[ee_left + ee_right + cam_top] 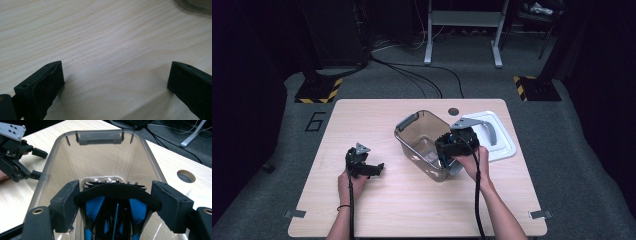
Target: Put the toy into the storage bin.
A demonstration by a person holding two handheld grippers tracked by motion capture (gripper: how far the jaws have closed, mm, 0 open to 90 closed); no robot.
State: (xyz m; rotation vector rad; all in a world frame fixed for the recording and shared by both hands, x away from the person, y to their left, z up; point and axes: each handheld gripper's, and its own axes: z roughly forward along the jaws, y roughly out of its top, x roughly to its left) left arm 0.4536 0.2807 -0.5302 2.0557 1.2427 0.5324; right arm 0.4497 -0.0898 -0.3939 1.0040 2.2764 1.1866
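Note:
A clear plastic bin with grey end handles stands on the wooden table, right of centre. My right gripper hangs over the bin's near end, shut on a black and blue object whose black band spans from one pad to the other. The object hangs inside the bin, above its bottom; a blue part shows through the wall. My left gripper rests low on the table to the bin's left, open, with bare wood between its jaws. It also appears beside the bin in the right gripper view.
The bin's white lid with a grey handle lies flat at the table's right edge, just behind my right hand. A round cable hole sits near the far edge. Beyond the table are floor cables, stand bases and a desk frame.

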